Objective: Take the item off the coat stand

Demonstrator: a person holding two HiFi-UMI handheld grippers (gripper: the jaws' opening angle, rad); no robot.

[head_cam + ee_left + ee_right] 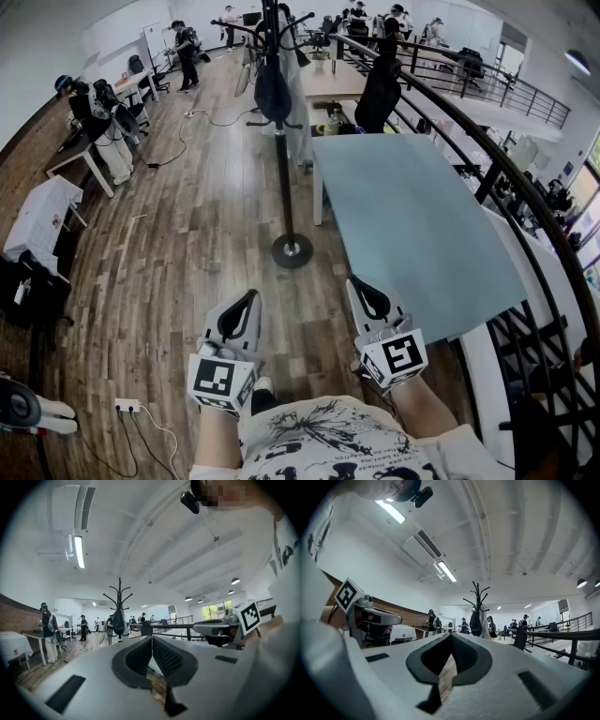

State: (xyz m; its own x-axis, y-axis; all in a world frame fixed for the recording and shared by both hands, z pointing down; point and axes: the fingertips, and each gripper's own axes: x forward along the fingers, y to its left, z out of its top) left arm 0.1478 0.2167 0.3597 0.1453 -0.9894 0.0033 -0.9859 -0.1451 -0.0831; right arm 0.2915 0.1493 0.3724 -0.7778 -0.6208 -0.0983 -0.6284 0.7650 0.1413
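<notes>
The dark, pouch-shaped soft bag or garment (pixel 272 92) hangs high on the black metal coat stand (pixel 284 183), from one of its upper hooks, with a pale cloth (pixel 300 117) hanging just beside it on the same stand. It looks limp and probably light, so it would likely sag and swing when lifted. The best hold seems to be near its top, close to the hook, so that it can be raised clear; its loop or strap is too small to make out. The stand's round base rests on the wooden plank floor (pixel 187 244), near the corner of a pale blue-grey table (pixel 412 225). Well apart from the stand, close to the person, the left gripper (pixel 251 296) and right gripper (pixel 359 284) both have their jaws pressed together with nothing between them.
</notes>
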